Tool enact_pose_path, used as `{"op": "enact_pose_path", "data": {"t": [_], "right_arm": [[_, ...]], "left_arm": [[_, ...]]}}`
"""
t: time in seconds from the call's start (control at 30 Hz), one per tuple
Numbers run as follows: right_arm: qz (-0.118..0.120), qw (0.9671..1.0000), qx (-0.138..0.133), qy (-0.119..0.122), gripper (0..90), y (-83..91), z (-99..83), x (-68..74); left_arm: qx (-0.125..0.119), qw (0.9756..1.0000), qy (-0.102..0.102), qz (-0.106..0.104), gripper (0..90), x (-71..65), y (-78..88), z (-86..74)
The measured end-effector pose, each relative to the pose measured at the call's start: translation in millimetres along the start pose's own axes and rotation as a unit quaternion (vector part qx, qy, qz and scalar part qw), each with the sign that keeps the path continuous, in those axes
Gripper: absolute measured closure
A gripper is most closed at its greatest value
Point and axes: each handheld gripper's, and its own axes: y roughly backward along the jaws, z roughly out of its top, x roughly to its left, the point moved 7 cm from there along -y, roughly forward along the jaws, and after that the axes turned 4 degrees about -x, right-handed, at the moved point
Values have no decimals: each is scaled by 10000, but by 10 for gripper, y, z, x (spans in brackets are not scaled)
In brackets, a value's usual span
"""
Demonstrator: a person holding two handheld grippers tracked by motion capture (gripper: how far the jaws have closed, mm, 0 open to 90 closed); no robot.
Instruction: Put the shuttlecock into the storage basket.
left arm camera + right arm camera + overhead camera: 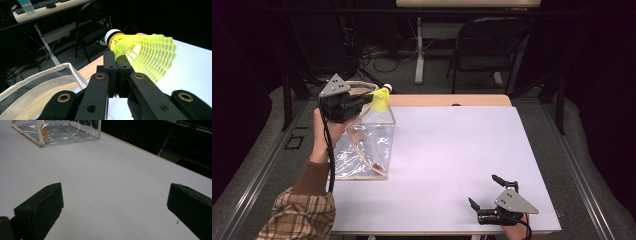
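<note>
The white table [452, 160] carries a clear plastic bag [367, 145] with tan edging at its ten o'clock area. Above the bag's open rim, the left gripper [364, 100] pinches a yellow shuttlecock [381, 99] by the skirt, jaws pressed together on the mesh, cork tip pointing away toward one o'clock. At five o'clock, the right gripper [484, 192] rests low over the table, jaws spread wide apart around nothing.

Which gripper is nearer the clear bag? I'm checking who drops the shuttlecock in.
Left. The left gripper holds the shuttlecock over the bag; the right gripper rests across the table.
</note>
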Motion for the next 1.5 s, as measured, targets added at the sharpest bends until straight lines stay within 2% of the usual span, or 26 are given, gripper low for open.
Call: {"op": "enact_pose_path", "data": {"t": [0.77,1.17,1.5], "right_arm": [[-9,10000,15,-1,2,-2,-2,0],[-7,10000,22,-9,2,-3,-4,2],[-4,10000,37,-22,2,-5,-6,4]], "left_arm": [[-33,9997,103,234,889,208,81,32],[-44,9991,220,356,889,318,88,19],[-10,9982,375,461,889,466,94,-23]]}}
